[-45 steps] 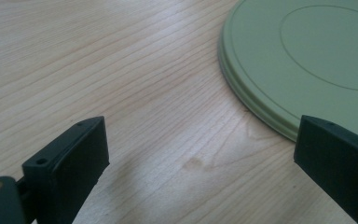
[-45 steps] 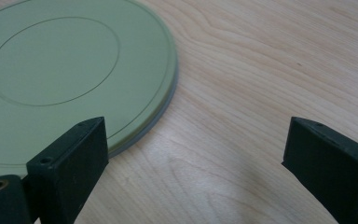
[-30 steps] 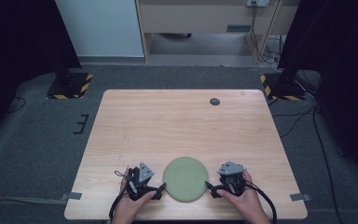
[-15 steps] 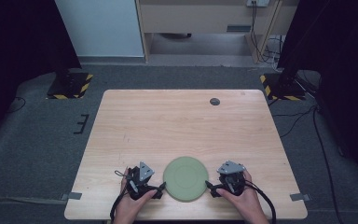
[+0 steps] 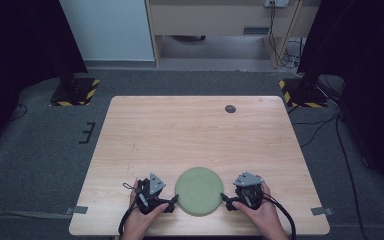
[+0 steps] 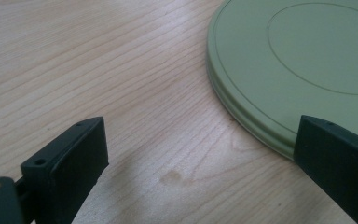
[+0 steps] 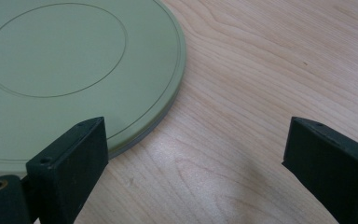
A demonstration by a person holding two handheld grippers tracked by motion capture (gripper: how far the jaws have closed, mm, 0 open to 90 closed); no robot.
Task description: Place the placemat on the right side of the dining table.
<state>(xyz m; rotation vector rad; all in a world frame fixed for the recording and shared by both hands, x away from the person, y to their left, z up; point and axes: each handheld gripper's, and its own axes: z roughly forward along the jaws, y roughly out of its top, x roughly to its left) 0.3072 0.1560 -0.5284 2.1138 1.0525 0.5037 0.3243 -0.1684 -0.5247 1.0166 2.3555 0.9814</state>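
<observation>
Although half a second and a full second have gone by, almost nothing has shifted — the green plate (image 5: 199, 191) lies flat at the same spot near the table's (image 5: 195, 135) near edge, at about 6 o'clock from the table's middle, and both hands flank it as they did before. At the plate's 9 o'clock sits the left gripper (image 5: 172, 201); the right gripper (image 5: 225, 198) sits at its 3 o'clock, each just beside the rim. Both sets of jaws stand wide apart and hold nothing. In the left gripper view one jaw overlaps the plate's (image 6: 303, 60) edge while the other hangs over bare wood; the right gripper view mirrors that, one jaw over the plate's (image 7: 70, 74) rim and the other clear of it.

My reading is that this stillness marks a pause before a two-sided grasp — neither rim is pinched yet, so the lift has not begun. A small dark disc (image 5: 230, 108) rests far off at 12 o'clock, well apart from the work.
</observation>
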